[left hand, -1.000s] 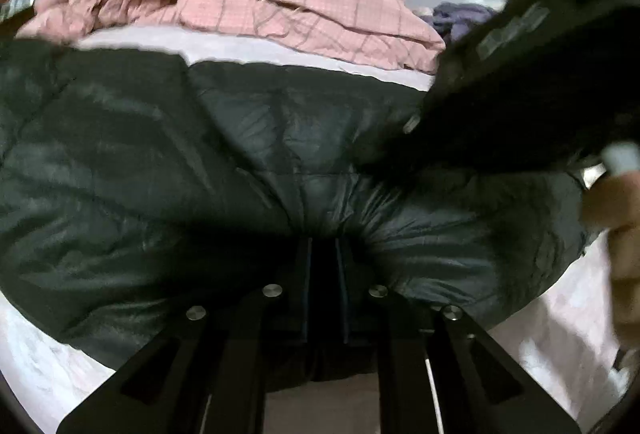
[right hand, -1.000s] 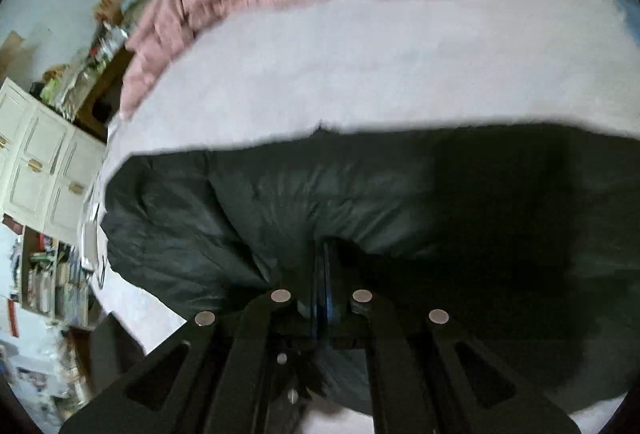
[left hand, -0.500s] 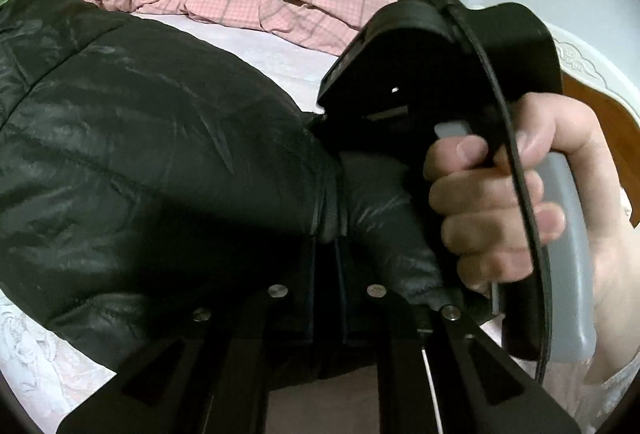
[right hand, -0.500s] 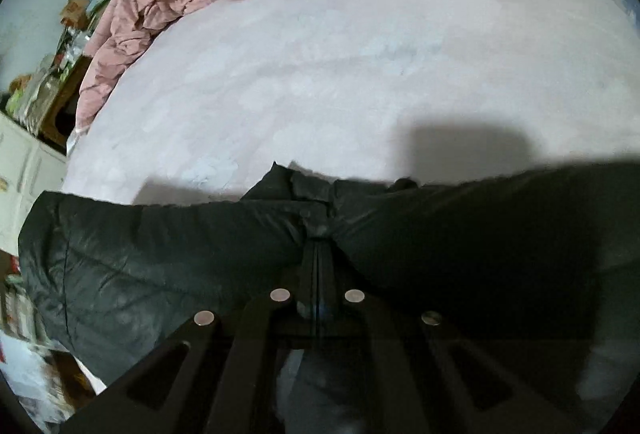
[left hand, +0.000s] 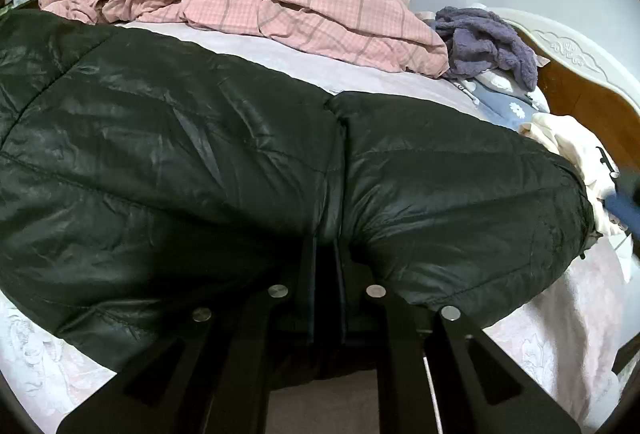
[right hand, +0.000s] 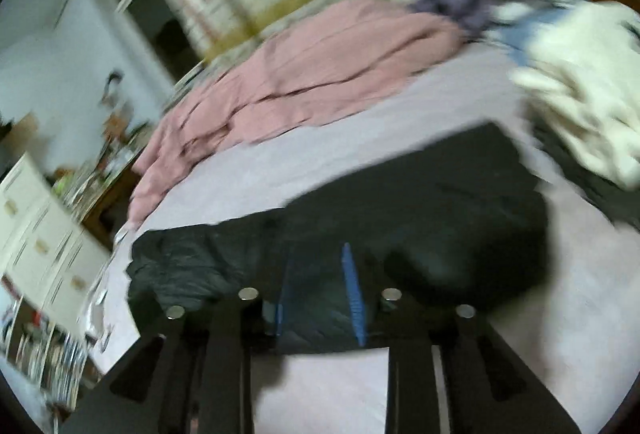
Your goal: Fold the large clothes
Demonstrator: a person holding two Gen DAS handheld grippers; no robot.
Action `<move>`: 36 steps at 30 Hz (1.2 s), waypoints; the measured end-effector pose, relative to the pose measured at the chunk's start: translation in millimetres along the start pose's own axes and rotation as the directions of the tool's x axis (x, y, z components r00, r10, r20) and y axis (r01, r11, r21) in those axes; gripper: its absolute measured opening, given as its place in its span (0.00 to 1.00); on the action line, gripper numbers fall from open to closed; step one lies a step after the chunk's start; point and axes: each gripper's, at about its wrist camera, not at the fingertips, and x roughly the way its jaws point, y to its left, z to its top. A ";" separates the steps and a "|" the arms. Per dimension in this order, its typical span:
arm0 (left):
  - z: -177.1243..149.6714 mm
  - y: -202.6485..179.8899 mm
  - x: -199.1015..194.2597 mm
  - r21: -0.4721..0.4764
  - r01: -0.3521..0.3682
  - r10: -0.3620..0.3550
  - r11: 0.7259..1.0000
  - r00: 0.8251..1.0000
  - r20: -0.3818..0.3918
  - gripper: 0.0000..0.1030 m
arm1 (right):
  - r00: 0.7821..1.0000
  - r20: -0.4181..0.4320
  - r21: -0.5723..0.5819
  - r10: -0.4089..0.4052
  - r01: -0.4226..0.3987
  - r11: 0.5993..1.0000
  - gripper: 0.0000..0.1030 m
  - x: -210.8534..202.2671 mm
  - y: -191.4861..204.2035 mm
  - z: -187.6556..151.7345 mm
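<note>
A large black puffer jacket lies spread across the bed. My left gripper is shut on a fold of it at its near edge, and the padding bulges to both sides of the fingers. In the right wrist view, which is blurred by motion, the jacket lies in front of my right gripper. Its jaws stand apart with blue pads showing and hold nothing.
A pink checked duvet is heaped at the back of the bed. A purple fleece and a cream garment lie at the right by the wooden headboard. White drawers stand left of the bed.
My right gripper has opened, let go of the jacket and pulled away; it no longer fills the left wrist view. My left gripper keeps its hold. The jacket now lies flatter.
</note>
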 end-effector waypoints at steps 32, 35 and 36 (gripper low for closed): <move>3.7 -5.6 -21.5 0.019 0.047 -0.048 0.999 0.996 0.069 0.13 | 0.977 0.115 0.122 -0.182 0.167 0.978 0.18 46.6 -75.6 -19.4; 8.0 -11.9 -35.0 0.051 0.054 -0.058 0.997 0.994 0.090 0.15 | 0.958 0.147 0.062 -0.246 0.239 0.969 0.18 29.2 -72.7 -14.2; 9.6 -12.8 -39.8 0.060 0.044 -0.050 0.997 0.993 0.105 0.15 | 0.952 0.155 0.052 -0.263 0.258 0.965 0.17 25.7 -72.1 -10.8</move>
